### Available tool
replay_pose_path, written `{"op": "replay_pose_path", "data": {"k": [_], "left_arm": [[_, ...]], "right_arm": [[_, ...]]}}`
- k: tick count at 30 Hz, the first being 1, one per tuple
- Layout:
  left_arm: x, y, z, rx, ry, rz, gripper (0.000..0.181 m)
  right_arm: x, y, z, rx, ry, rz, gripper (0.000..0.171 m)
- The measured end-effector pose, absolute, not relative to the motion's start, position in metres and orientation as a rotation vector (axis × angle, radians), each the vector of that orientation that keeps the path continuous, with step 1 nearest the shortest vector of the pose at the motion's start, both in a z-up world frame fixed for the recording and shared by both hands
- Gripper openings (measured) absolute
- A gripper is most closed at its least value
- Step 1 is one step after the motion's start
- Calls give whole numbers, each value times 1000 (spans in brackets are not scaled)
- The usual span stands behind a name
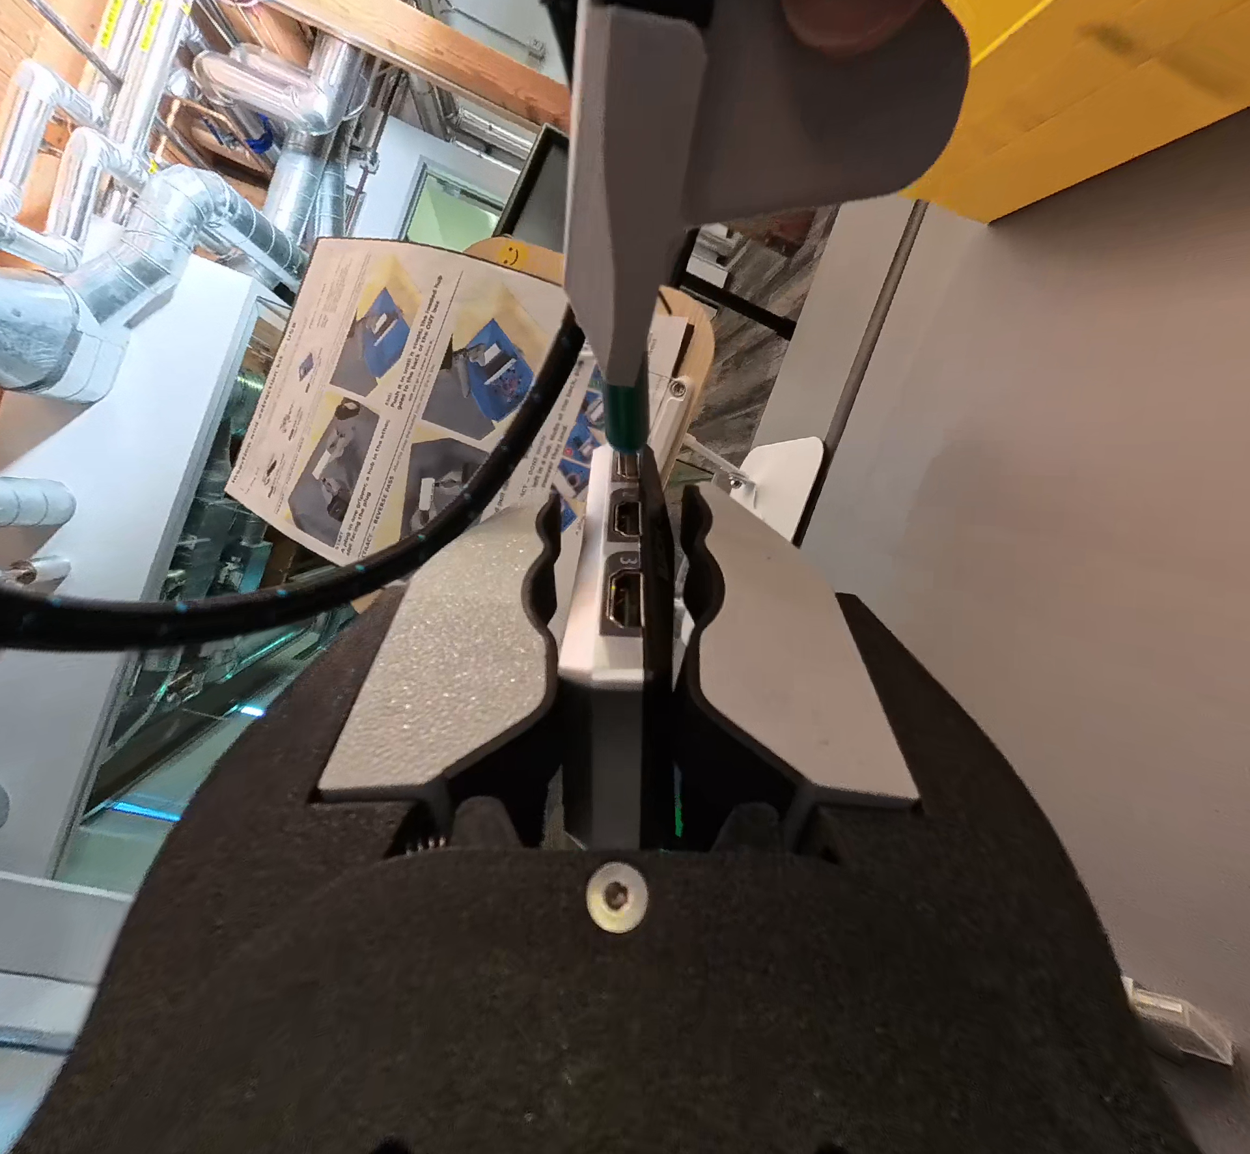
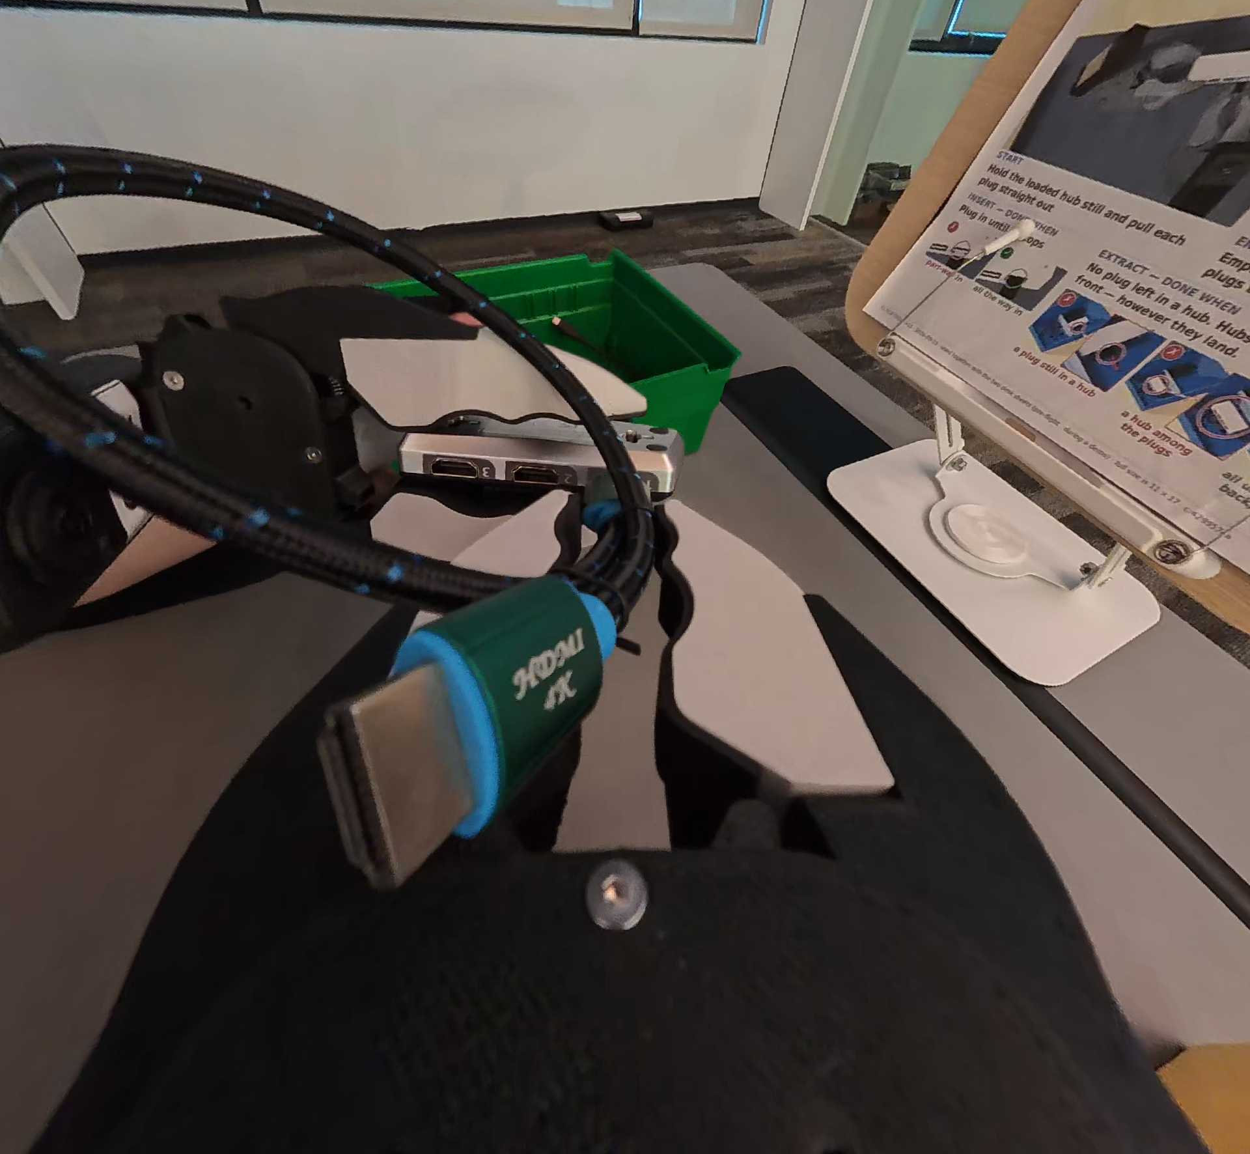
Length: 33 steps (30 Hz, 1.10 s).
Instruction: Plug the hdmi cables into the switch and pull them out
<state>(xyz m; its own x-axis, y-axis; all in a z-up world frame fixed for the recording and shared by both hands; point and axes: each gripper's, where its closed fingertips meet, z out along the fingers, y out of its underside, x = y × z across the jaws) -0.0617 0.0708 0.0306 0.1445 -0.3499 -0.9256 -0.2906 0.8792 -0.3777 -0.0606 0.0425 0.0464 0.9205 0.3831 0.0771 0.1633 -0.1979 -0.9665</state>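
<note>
The left gripper (image 1: 619,553) has its jaws closed onto the silver, flat metal HDMI switch (image 1: 612,621), clamping its two broad faces so that the row of ports faces out beyond the fingertips. The two nearer ports are empty; at the farthest one sits a green-shelled plug (image 1: 623,414). The right gripper (image 2: 619,546) is closed around the coiled black braided HDMI cable with blue flecks (image 2: 338,539) close to that plug, just in front of the switch (image 2: 541,458). The cable's other green and blue plug (image 2: 467,709) hangs loose, near the camera. Behind the switch a green plastic bin (image 2: 649,336) rests on the grey table (image 2: 845,445). To the right stands a white stand (image 2: 994,553) bearing a printed instruction sheet (image 2: 1109,255).
</note>
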Motion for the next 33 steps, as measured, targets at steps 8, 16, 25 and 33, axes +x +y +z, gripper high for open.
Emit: {"op": "replay_pose_path", "data": {"k": [8, 16, 25, 33], "left_arm": [[-67, 67, 43, -579, 1405, -171, 35], [-63, 70, 43, -624, 1410, -131, 35], [-69, 76, 56, -671, 1330, -137, 36], [-68, 73, 51, -693, 1371, -177, 34]], "right_arm": [[-67, 43, 59, -1654, -399, 206, 18], [-64, 41, 61, -1649, -421, 146, 18], [-73, 33, 80, -1568, -469, -65, 19], [-75, 30, 84, -1584, -466, -67, 19]]}}
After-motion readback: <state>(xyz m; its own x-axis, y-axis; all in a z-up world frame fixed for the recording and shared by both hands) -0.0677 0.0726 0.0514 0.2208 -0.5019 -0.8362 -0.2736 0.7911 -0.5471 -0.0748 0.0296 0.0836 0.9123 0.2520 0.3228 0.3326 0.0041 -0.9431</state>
